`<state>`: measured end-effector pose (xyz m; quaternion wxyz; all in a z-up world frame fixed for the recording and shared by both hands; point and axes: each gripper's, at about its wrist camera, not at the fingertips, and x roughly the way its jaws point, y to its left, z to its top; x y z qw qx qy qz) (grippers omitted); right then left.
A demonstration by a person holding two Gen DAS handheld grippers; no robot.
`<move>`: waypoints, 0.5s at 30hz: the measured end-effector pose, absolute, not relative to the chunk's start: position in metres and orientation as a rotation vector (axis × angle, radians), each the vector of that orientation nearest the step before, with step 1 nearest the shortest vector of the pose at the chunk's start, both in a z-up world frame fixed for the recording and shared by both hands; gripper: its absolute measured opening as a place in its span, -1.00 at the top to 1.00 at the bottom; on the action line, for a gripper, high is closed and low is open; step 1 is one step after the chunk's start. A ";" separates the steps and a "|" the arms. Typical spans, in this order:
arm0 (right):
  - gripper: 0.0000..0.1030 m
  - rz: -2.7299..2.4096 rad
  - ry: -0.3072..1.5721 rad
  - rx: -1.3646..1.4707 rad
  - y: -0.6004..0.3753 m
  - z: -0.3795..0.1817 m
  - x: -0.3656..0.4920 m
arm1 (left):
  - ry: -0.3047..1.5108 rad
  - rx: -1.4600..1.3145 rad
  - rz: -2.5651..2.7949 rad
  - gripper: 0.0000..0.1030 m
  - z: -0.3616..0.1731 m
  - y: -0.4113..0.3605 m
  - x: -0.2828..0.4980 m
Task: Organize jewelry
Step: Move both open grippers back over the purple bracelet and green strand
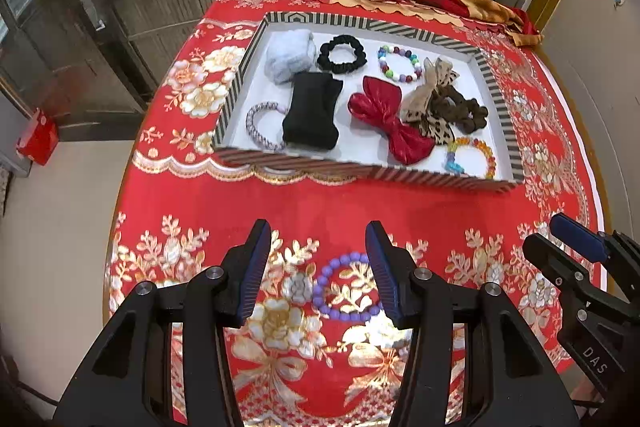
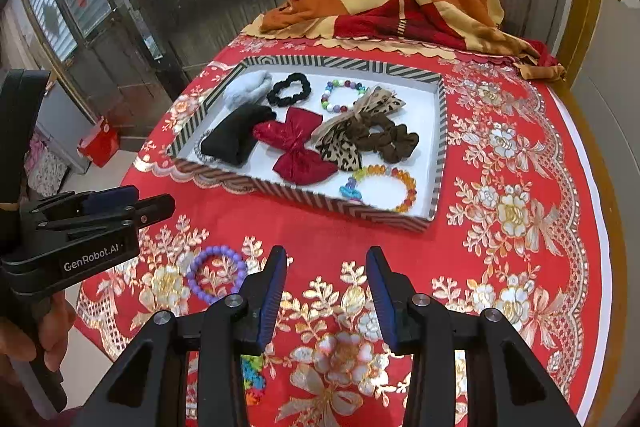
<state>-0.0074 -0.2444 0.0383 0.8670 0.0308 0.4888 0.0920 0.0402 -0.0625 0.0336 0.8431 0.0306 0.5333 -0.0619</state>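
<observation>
Black fingers of the left gripper are held parted and empty, straddling a purple bracelet that lies on the red cloth, short of the tray. The right gripper is likewise parted and empty, with only cloth between its fingers. Picking up this bracelet appears to be the step in hand; next, the left fingers must be lowered and closed on the beads, then carried to the tray.

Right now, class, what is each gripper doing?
Left gripper: open, holding nothing; purple bead bracelet lies below its fingers.
Right gripper: open, holding nothing.
</observation>
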 end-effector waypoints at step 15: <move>0.23 0.236 1.049 0.034 -0.240 0.029 -0.029 | 1.151 0.046 -0.128 0.06 0.030 -0.062 0.016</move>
